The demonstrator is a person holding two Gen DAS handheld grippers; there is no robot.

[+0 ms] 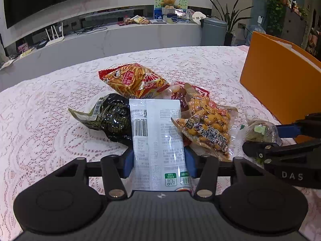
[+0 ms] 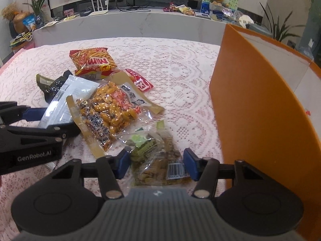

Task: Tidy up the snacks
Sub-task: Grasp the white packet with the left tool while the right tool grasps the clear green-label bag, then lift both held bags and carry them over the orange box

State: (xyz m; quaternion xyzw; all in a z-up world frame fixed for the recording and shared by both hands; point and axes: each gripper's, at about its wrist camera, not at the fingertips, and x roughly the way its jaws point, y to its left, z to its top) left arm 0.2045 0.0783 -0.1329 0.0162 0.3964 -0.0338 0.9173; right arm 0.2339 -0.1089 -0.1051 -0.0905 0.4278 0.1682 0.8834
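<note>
My left gripper (image 1: 158,160) is shut on a white snack packet (image 1: 158,140), which stands between its blue pads; the packet also shows in the right wrist view (image 2: 66,102). My right gripper (image 2: 156,163) is shut on a clear packet of brownish-green snacks (image 2: 154,158), also seen at the right of the left wrist view (image 1: 260,130). On the lace tablecloth (image 1: 50,104) lie a clear bag of orange nuts (image 2: 112,108), a red-and-yellow stick-snack bag (image 2: 92,60), a black packet (image 1: 110,116) and a red packet (image 2: 140,82).
A tall orange box (image 2: 260,110) with an open top stands at the right of the table, close to my right gripper. Beyond the table runs a white counter (image 2: 140,20) with clutter, a router and a teddy bear.
</note>
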